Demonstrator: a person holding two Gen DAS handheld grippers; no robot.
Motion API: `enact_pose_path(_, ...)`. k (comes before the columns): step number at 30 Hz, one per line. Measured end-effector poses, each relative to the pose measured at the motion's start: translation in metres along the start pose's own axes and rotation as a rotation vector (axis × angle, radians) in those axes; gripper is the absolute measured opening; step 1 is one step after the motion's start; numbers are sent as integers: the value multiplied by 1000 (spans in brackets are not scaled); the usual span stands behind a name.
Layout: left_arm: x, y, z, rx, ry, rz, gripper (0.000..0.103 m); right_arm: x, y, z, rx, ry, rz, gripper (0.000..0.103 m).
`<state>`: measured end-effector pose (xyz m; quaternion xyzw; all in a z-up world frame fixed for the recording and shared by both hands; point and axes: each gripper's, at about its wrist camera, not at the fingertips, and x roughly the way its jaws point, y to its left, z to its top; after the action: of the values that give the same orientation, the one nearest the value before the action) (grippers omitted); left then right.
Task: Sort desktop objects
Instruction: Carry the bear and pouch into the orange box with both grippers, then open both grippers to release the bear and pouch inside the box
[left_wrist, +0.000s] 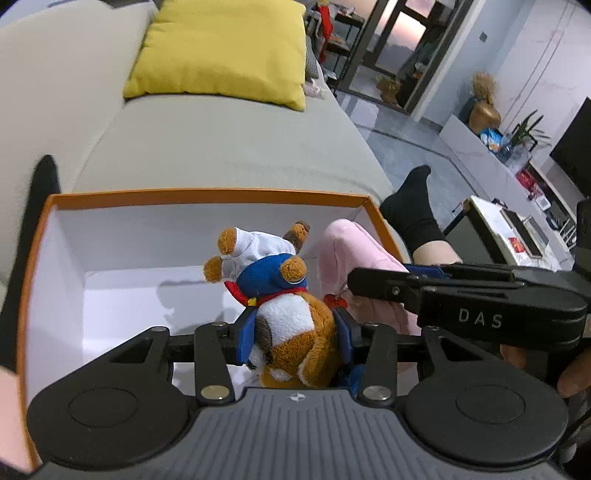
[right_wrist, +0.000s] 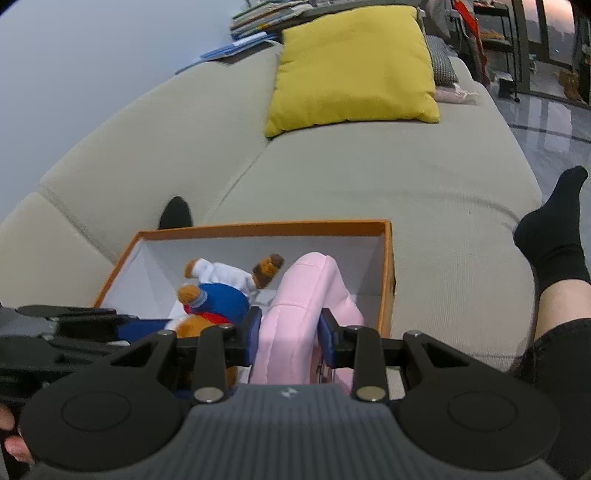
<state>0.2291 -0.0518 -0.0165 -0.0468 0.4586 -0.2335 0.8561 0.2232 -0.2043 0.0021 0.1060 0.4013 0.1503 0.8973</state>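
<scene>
The plush toy's (left_wrist: 295, 332) lower end is hidden behind the left claw's (left_wrist: 295, 334) housing at the frame bottom. The pink pouch's (right_wrist: 295, 325) bottom vanishes behind the right claw (right_wrist: 290, 338). The box's (left_wrist: 207, 194) near wall is hidden.

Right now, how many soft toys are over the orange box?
2. The plush dog is clamped in the left gripper; the pink plush toy is clamped in the right gripper. Both hang over the orange box; its floor beneath them is partly hidden.

One box (left_wrist: 207, 194) — two plush toys (left_wrist: 291, 332) — one cushion (left_wrist: 221, 51).
</scene>
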Motion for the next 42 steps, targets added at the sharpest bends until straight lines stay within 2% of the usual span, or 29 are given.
enact_pose_path(2,11,2,4,7,17,-5,50,10,-4,4,16,3,-22,35)
enact_pose_path(7,35,4,7,70,66,-6,50,32,-11,8,66,34,0,36)
enact_pose_path(10,48,3,8,91,93,-6,50,36,-6,11,34,22,-16,37)
enact_pose_path(14,55,1,10,121,99,1,50,42,-1,15,6,55,-37,41)
enact_pose_path(17,59,0,10,134,113,-2,50,42,2,16,-24,69,-54,46)
enact_pose_path(19,61,-1,10,146,121,-6,50,40,3,18,-39,80,-72,55)
enact_pose_path(21,61,-2,8,161,124,-5,50,37,3,20,-49,86,-67,58)
enact_pose_path(23,61,-3,7,175,124,0,50,35,3,21,-68,95,-81,58)
enact_pose_path(26,60,-3,7,179,122,-23,50,32,6,22,-114,111,-102,49)
enact_pose_path(28,57,-5,5,199,112,-38,50,29,8,22,-156,130,-124,34)
enact_pose_path(31,54,-3,3,208,108,-49,51,26,11,20,-241,147,-172,32)
enact_pose_path(33,54,0,2,197,113,-55,51,27,14,18,-318,152,-203,25)
enact_pose_path(37,65,1,6,197,140,-52,51,24,18,13,-440,167,-170,24)
enact_pose_path(39,69,-2,9,210,158,-48,52,24,19,10,-522,200,-146,19)
enact_pose_path(42,74,-8,11,255,164,-31,52,28,15,12,-563,220,-133,19)
